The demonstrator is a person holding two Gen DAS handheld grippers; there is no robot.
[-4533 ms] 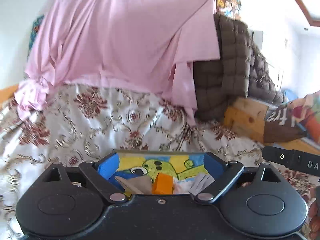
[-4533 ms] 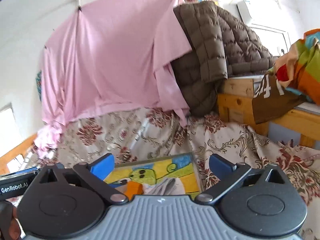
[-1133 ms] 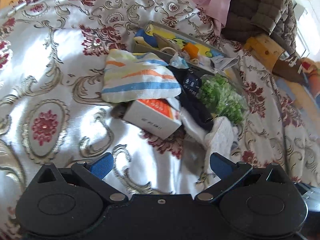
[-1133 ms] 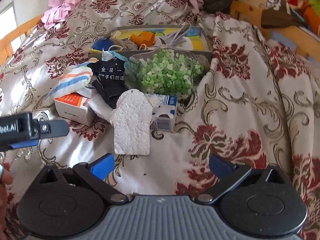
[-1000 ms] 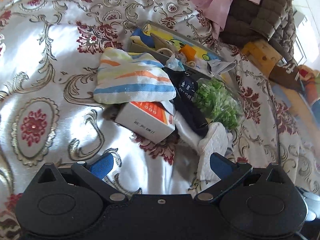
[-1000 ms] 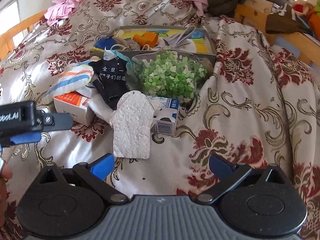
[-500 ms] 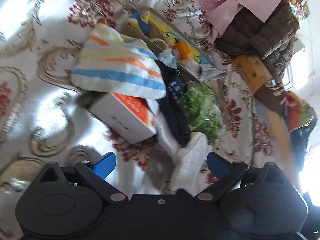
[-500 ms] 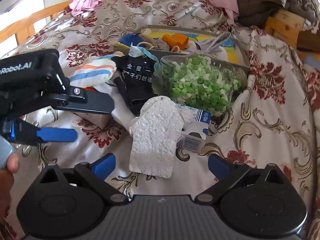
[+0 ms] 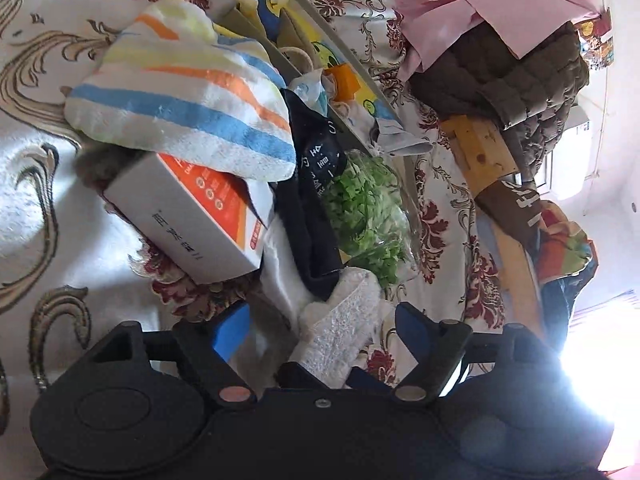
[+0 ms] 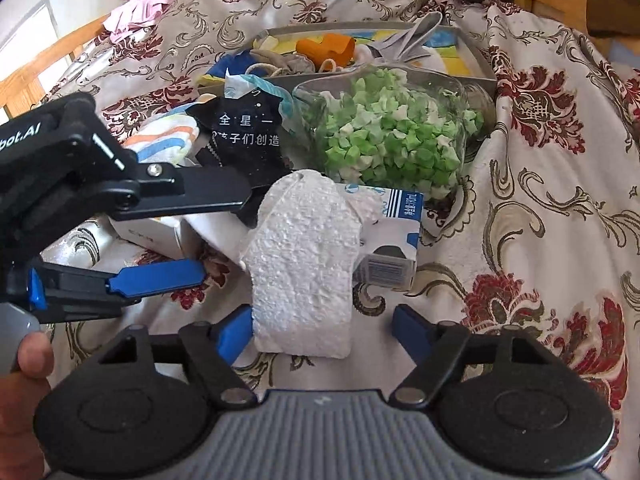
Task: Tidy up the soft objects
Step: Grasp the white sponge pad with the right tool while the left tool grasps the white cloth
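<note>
Compared with 1 second earlier, both grippers have dropped toward the pile on the bedspread and now bracket the white foam piece, which lies at the near edge of the pile, propped on the small blue-and-white carton. The right gripper has its jaws closing from full width; the foam sits between its 2 blue fingertips, the left fingertip just beside the foam and the right one clearly apart, so no grip exists yet. The left gripper is also closing, with the same foam and a fold of white cloth between its fingertips, and no pressing contact can be confirmed. In the right wrist view the left gripper reaches in from the left with its jaws stacked beside the foam. Judgement: the foam is the selected item, and pickup is about to start. The striped towel, black cloth and bag of green pieces remain unsorted in front of the tray.
</note>
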